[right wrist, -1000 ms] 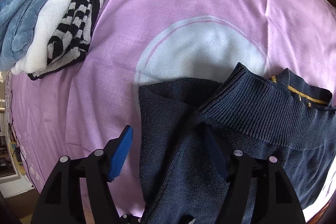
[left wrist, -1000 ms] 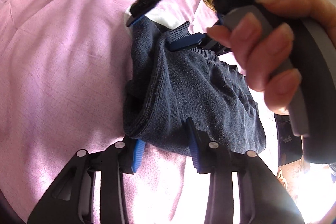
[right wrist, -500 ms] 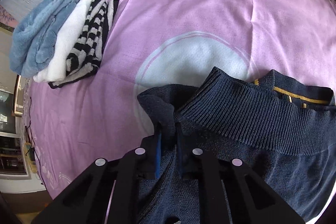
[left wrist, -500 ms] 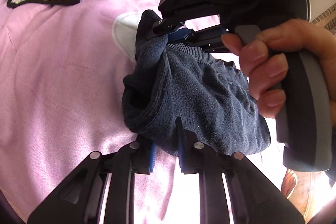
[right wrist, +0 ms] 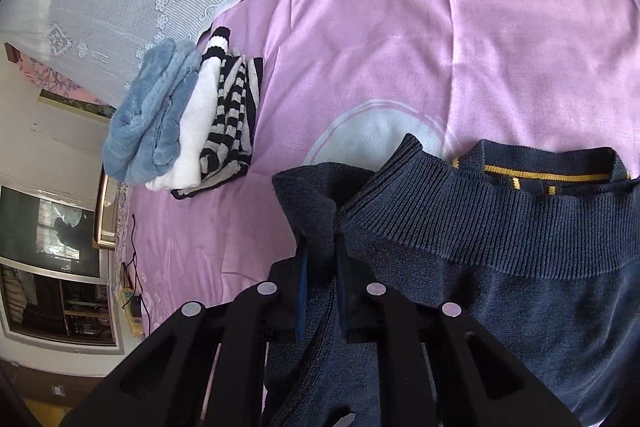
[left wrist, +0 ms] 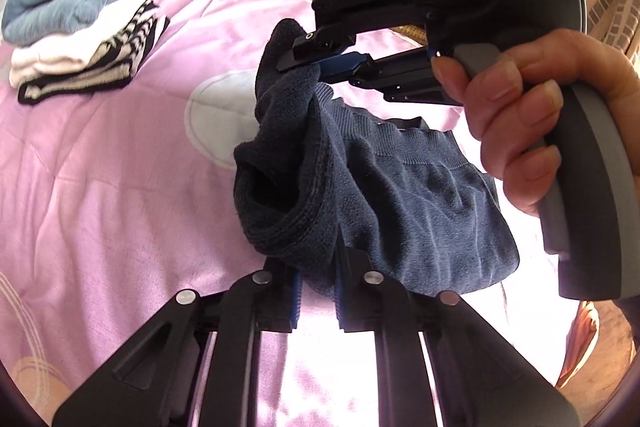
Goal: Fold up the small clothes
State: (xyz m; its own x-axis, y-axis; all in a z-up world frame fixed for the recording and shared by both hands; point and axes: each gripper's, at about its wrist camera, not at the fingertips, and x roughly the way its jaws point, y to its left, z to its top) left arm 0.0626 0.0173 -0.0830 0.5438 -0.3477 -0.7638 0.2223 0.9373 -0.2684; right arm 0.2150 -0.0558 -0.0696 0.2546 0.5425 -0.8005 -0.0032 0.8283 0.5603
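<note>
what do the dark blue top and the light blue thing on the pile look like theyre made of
Navy sweater: looks like a fine matte knit, perhaps cotton or wool; the hem shows clear ribbing, and it drapes softly from both grippers.

Light blue garment: looks like plush fleece, going by its thick fuzzy pile and rounded folds. The exact fibre cannot be told.

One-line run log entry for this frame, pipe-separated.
step: fold | left gripper: shut on navy sweater | right gripper: shut on navy sweater | sweater edge lifted off pink bedspread | folded stack aside
</note>
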